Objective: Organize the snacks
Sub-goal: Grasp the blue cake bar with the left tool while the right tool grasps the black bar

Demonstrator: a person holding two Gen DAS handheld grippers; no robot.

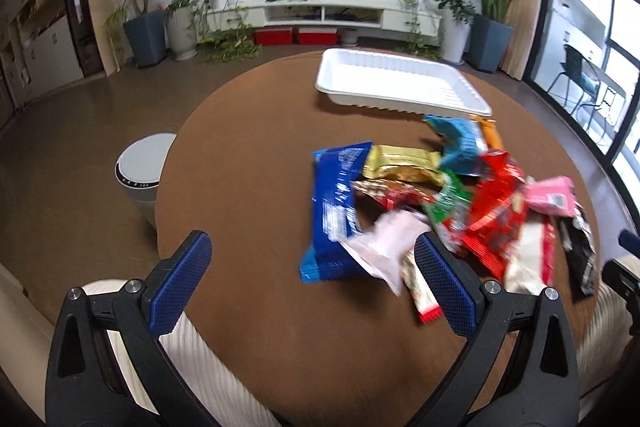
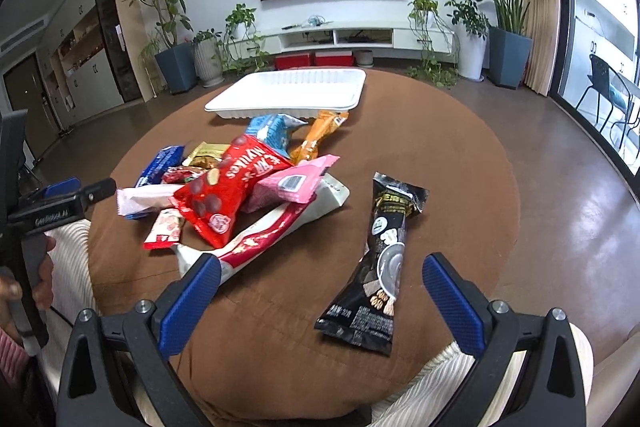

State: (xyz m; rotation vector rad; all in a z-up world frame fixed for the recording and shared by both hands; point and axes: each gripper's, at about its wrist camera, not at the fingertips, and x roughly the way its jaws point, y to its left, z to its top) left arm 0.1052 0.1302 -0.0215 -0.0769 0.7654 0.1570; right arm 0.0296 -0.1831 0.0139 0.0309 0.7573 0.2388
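A heap of snack packets lies on a round brown table (image 1: 248,155) (image 2: 440,147). In it are a blue packet (image 1: 334,207), a gold one (image 1: 400,163), a red bag (image 2: 224,195), a pink packet (image 2: 292,183) and a white-and-red one (image 2: 280,231). A black packet (image 2: 384,263) lies apart to the right. An empty white tray (image 1: 400,83) (image 2: 292,93) stands behind the heap. My left gripper (image 1: 312,267) is open at the heap's near left edge. My right gripper (image 2: 320,279) is open, with the black packet between its fingers.
A white cylindrical bin (image 1: 142,171) stands on the floor left of the table. White ribbed fabric (image 1: 192,355) lies at the near table edge. A hand (image 2: 40,279) holds the left gripper's handle. Potted plants, a TV and a low cabinet line the far wall.
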